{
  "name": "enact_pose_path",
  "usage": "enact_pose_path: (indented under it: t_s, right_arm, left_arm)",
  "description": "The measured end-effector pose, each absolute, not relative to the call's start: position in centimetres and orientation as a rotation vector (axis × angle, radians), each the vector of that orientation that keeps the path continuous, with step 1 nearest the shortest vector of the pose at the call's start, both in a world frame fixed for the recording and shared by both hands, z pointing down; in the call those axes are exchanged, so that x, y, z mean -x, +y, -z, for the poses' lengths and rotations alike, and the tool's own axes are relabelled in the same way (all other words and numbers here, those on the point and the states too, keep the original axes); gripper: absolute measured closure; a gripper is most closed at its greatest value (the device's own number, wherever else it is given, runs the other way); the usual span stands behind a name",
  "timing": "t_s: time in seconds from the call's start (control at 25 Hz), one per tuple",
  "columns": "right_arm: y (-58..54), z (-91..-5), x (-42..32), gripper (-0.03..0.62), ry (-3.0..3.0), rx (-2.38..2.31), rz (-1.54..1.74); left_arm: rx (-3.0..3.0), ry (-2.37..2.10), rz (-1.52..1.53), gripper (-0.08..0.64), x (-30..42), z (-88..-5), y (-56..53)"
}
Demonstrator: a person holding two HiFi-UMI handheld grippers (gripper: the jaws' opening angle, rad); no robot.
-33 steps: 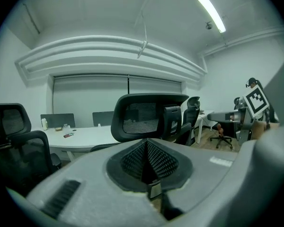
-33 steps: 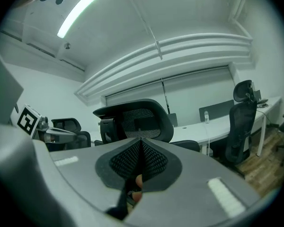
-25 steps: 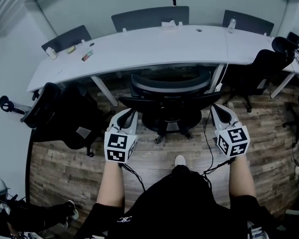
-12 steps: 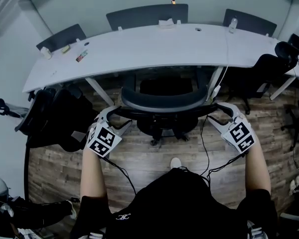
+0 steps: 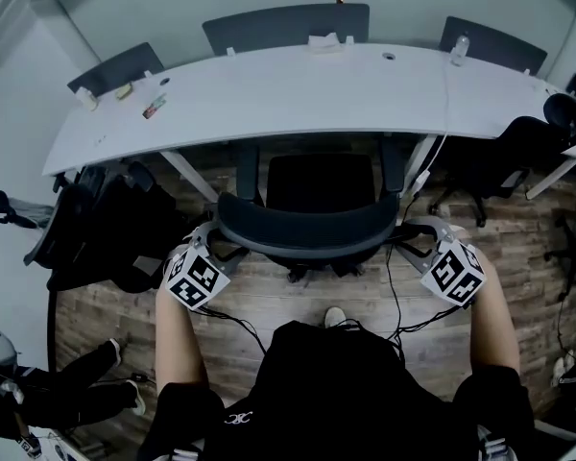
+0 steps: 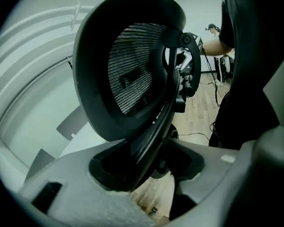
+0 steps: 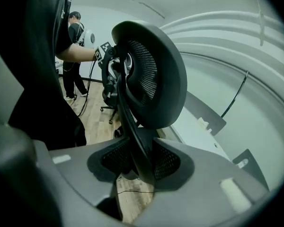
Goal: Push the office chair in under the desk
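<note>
The black mesh office chair (image 5: 307, 233) stands in front of the long white desk (image 5: 298, 89), its seat partly under the desk edge. My left gripper (image 5: 209, 240) sits at the left end of the backrest, my right gripper (image 5: 418, 236) at the right end. In the left gripper view the backrest's rim (image 6: 132, 74) runs between the jaws of the left gripper (image 6: 146, 167). In the right gripper view the rim (image 7: 154, 74) passes between the pads of the right gripper (image 7: 142, 162) with gaps showing. Both pairs of jaws have just been closing around the rim and stand open.
Another black chair (image 5: 106, 224) stands close on the left and one (image 5: 514, 152) on the right. Slanted desk legs (image 5: 187, 173) flank the chair's seat. Cables (image 5: 403, 286) trail over the wooden floor. Someone's legs (image 5: 67, 401) lie at the lower left.
Both grippers moved from behind the armrests outward and down to the ends of the backrest. Their jaws, shut before, opened around its rim. The chair back now looks nearer to me.
</note>
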State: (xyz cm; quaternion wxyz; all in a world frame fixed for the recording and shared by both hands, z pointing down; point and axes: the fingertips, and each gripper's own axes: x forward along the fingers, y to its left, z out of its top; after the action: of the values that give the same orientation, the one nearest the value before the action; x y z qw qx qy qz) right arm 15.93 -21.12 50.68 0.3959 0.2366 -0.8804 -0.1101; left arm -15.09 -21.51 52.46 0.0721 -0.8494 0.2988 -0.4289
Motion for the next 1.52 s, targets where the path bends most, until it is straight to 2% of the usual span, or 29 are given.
enact_pose_path:
  t_s: [0.28, 0.84, 1.52]
  right_arm:
    - [-21.2, -50.7, -16.0, 0.441, -2.246, -0.604, 0.251]
    - [-22.7, -50.6, -16.1, 0.436, -2.276, -0.57, 0.137]
    - [-29.5, -50.6, -14.3, 0.43, -2.301, -0.651, 0.114]
  left_arm:
    - [2.615, 0.809, 1.338, 0.356, 15.0, -52.6, -21.4]
    - [2.691, 0.732, 1.224, 0.359, 14.9, -52.5, -22.4]
    - [2.663, 0.738, 1.216, 0.357, 16.7, -52.1, -29.7]
